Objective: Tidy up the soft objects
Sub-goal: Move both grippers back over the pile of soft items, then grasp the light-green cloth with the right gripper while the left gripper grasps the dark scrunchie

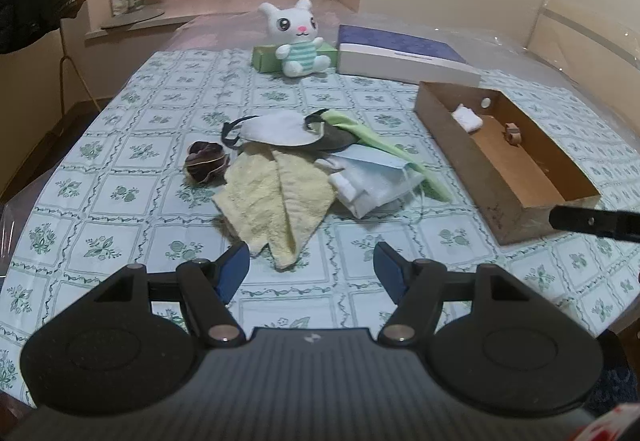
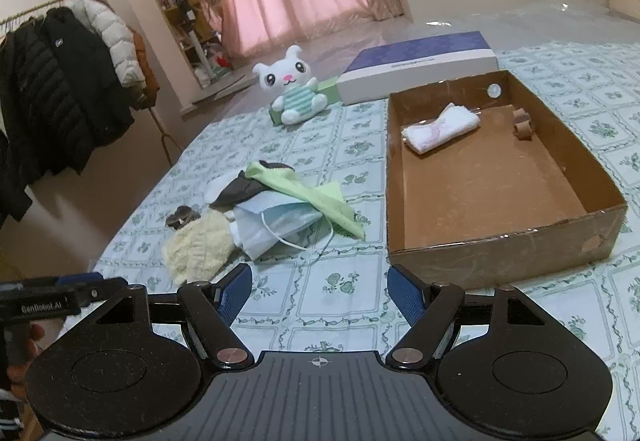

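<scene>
Two grippers over the table, both with jaws standing wide and holding nothing: left gripper just short of the near corner of a pale yellow towel, right gripper above bare patterned tablecloth, close to the near wall of the cardboard box. Heaped mid-table, touching or overlapping: yellow towel, white cup-shaped mask, light green cloth, blue surgical mask, with a dark rolled bundle just beside the towel. Inside the box, toward its far end, a folded white cloth. Farther back, a white plush rabbit seated against a green carton, beside a purple-and-white box.
</scene>
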Motion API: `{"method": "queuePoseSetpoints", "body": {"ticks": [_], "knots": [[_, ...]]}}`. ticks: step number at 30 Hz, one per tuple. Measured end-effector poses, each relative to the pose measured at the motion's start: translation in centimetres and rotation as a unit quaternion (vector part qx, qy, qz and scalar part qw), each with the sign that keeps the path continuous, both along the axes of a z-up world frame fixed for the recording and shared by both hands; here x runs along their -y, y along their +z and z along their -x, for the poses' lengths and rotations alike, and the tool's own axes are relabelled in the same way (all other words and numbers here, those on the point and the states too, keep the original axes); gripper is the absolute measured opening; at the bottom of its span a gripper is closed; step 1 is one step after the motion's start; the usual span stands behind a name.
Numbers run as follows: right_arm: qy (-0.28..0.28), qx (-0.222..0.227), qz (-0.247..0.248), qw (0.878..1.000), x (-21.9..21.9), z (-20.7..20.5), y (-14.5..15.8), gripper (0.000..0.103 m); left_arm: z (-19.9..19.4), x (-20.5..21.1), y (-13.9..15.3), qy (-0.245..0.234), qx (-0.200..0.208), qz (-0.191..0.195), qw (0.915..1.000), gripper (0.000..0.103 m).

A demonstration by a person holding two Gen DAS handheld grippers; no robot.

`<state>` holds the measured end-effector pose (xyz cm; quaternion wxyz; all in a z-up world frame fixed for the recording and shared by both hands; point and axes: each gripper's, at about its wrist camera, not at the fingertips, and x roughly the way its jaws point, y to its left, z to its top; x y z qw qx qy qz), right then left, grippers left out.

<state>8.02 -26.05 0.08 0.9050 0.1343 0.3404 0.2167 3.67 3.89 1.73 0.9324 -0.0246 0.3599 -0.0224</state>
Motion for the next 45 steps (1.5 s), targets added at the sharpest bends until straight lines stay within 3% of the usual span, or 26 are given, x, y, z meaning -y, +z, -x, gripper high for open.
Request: {"method": "queuePoseSetpoints", "body": {"ticks": [10, 21, 31, 40, 43, 45], "knots": [[0.041, 0.019, 0.043, 0.998, -2.7, -2.8, -0.4, 0.073, -1.5, -2.4, -0.4, 0.024, -0.005, 0.002, 0.9997, 0.066], [0.111, 0.062, 0.102, 0.987, -7.4, -8.8, -0.4, 0.048, -5.1, -5.5, -1.2, 0.048, 0.002, -0.029, 0.9984, 0.067], [0.152, 0.064, 0.153, 0.974, -11.7, -14.9, -3.0, 0.046, -9.3, -7.9, -2.3, 0.046, 0.001, -0.065, 0.9968, 0.067], [0.16, 0.051, 0.188, 0.968, -14.4, -18.0, -5.4, 0.044, -13.0, -9.5, -3.8, 0.043, -0.011, -0.087, 0.9952, 0.067], [0.161, 0.046, 0.186, 0.968, -14.4, -18.8, -5.8, 0.037, -14.1, -9.9, -4.2, 0.037, -0.015, -0.086, 0.9954, 0.066], [0.162, 0.044, 0.184, 0.968, -14.4, -19.2, -5.9, 0.019, -14.6, -10.0, -4.5, 0.033, -0.016, -0.088, 0.9955, 0.066]]}}
